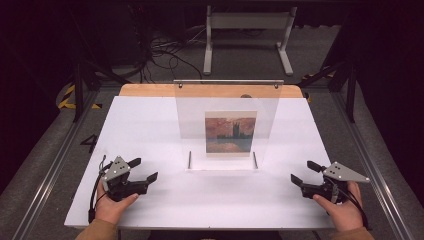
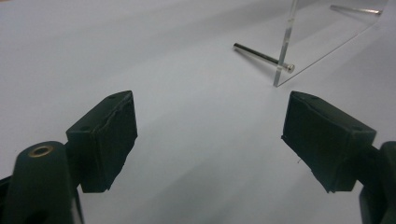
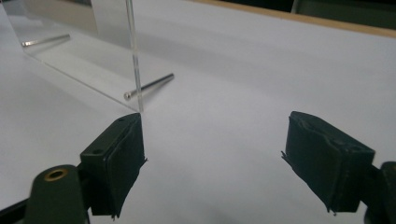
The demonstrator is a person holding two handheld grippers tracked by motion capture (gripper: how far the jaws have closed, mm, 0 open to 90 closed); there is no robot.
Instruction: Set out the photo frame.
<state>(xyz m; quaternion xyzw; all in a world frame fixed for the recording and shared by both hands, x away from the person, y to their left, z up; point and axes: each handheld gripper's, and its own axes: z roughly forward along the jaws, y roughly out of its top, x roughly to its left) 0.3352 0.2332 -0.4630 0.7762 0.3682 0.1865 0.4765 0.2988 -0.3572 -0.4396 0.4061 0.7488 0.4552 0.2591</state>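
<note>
Frame [image 1: 227, 122] holds picture [image 1: 230, 132] | left hand-held gripper [image 1: 144, 170] jaws apart | right hand-held gripper [image 1: 304, 173] jaws apart

An acrylic stand [image 1: 227, 120] stands upright at the middle of the table [image 1: 150, 125], a picture [image 1: 230, 132] in it. Left gripper [image 1: 142, 170] rests near the front left, right gripper [image 1: 302, 172] near the front right, both well apart from the stand.

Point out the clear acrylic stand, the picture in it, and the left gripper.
clear acrylic stand [image 1: 270, 107], high view, bare right part of its upright panel.
picture [image 1: 230, 132], high view, middle of the print.
left gripper [image 1: 142, 170], high view, midway between its two jaw tips.
</note>
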